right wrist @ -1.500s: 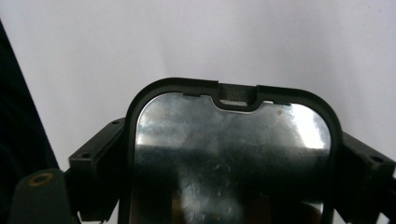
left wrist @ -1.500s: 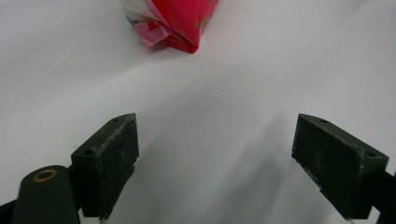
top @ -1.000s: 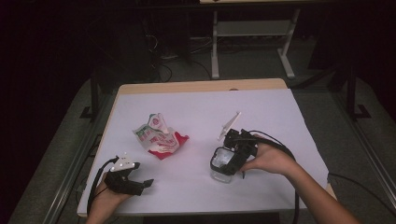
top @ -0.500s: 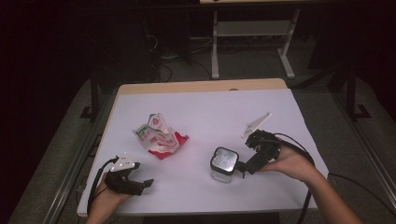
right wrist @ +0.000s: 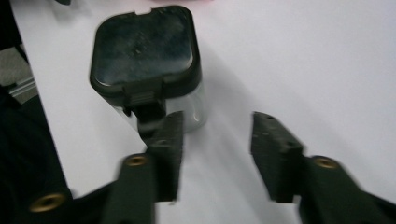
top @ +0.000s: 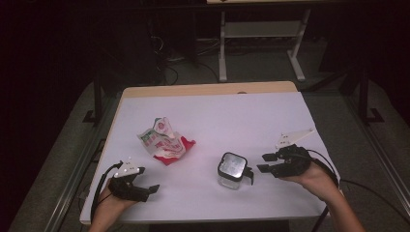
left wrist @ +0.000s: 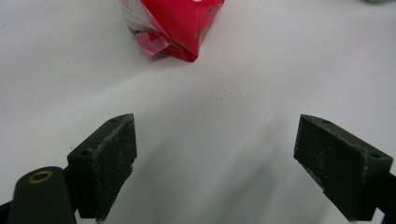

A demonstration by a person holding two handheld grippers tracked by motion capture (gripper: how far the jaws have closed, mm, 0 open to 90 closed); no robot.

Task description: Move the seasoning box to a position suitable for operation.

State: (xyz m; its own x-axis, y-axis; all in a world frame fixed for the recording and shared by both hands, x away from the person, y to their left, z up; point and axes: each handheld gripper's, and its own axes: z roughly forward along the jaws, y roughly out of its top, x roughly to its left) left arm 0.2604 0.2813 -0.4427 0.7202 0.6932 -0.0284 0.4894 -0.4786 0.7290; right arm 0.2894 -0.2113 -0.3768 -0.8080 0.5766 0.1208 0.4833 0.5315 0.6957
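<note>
**High view: right claw clear of the jar, left claw idle at the near edge**

High view shows a small clear square jar with a black hinged lid [top: 232, 170] standing upright on the white-covered counter [top: 232, 116], toward the near right. The right claw [top: 265, 163] lies just beside it on the right, its tips pointing at the jar with a sliver of white counter between them and the lid's latch. In the right gripper view the jar [right wrist: 148, 60] stands ahead of the two black jaws and a little to their left; the jaws have just been closing, and only bare counter lies between them (the picture is blurred, so whether the left jaw brushes the latch cannot be told). They stand partly apart, gripping nothing.

The left claw [top: 152, 190] rests at the near left edge of the counter, well apart from the jar. In the left gripper view its jaws are spread wide over bare white surface. Ahead of it lies a crumpled red-and-white paper wrapper [left wrist: 173, 25], which in the high view sits left of the jar, near the counter's middle.
</note>
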